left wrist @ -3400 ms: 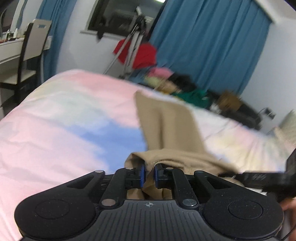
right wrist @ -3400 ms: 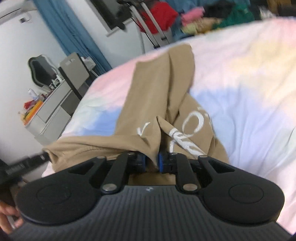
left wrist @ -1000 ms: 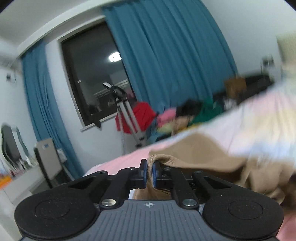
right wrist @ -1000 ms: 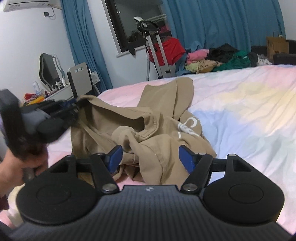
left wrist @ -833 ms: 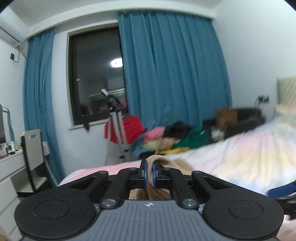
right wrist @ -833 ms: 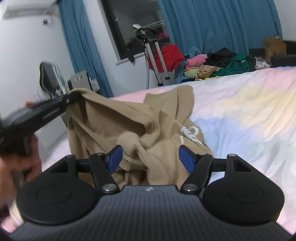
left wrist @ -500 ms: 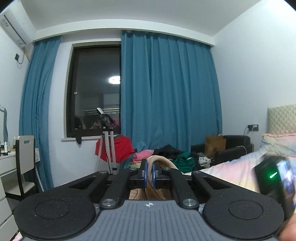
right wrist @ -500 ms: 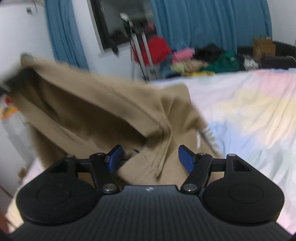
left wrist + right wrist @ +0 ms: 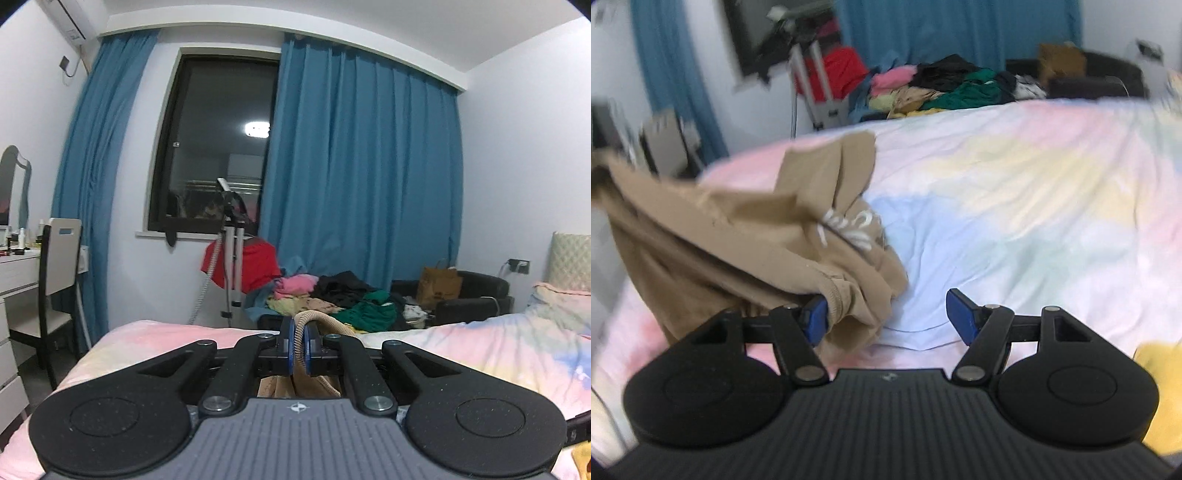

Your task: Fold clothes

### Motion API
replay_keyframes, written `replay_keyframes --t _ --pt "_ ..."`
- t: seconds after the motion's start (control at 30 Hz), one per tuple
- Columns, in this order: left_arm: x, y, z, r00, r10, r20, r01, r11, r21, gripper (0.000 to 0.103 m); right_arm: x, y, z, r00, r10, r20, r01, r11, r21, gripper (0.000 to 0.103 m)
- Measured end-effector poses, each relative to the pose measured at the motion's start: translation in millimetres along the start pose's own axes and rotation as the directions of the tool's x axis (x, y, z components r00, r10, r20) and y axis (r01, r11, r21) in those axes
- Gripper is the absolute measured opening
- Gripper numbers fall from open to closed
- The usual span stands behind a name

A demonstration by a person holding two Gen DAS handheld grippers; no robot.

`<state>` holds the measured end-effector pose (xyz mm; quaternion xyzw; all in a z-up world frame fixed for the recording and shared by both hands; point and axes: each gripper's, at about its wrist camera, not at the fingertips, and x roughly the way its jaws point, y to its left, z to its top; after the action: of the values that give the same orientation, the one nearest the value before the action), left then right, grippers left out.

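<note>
1. Tan ribbed hem pinched flat between the blue pads of the left gripper (image 9: 299,349), jaws pressed together on that one band of the garment (image 9: 738,236); gripper pointing level across the bed (image 9: 1015,192), toward the window wall.
2. Blue pads of the right gripper (image 9: 888,317) spread wide, holding nothing; left pad touching or just beside a bunched ribbed edge of the garment, right pad over bare sheet, well apart from any cloth.
3. Garment lying to the left of the right gripper, strung up from the near left part of the bed toward the left edge of the right wrist view, where its raised end blurs out; the far flap resting on the sheet toward the bed's far left side, white lettering showing mid-cloth.
4. Long axis running roughly from that raised left end down and rightward to the bunch at the right gripper's left pad.
5. Likely next need: a short shift leftward for the right gripper, to bring the ribbed edge between both pads before closing; the right hand clearly the nearer one to that free edge.
6. Risk: blurred picture, so exact contact at the left pad not certain.
</note>
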<state>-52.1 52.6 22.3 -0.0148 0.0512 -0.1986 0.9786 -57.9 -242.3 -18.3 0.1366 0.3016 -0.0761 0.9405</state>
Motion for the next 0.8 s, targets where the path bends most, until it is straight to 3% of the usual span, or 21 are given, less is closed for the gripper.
replay_keyframes --t 0.1,0.2,0.3,0.53,0.8 --pt "-1.3 -1.9 1.3 1.0 -0.016 -0.003 0.016 1.0 -0.001 0.006 -9.8 -17.3 -3.8 0.998 0.012 0.068 -0.019 0.995 0.094 0.069" --pt "-4.1 -1.6 2.2 0.999 -0.033 -0.013 0.033 0.999 -0.02 0.006 -12.6 -20.8 -7.6 0.984 0.066 0.167 -0.093 0.983 0.159 0.069" --pt "0.4 6.0 1.3 0.998 -0.044 -0.038 0.041 0.996 -0.073 0.006 -7.9 -13.5 -4.2 0.982 0.075 0.174 -0.101 0.984 0.146 0.066" --pt "14.7 20.8 0.4 0.996 -0.028 -0.087 0.018 0.993 -0.12 0.006 9.9 24.3 -14.3 0.991 0.11 0.072 -0.106 0.993 -0.049 0.065" --pt "22.7 31.8 -2.4 0.994 0.005 -0.106 -0.02 0.99 -0.14 0.006 10.1 54.5 -35.1 0.994 0.094 0.054 -0.072 0.948 -0.309 0.065"
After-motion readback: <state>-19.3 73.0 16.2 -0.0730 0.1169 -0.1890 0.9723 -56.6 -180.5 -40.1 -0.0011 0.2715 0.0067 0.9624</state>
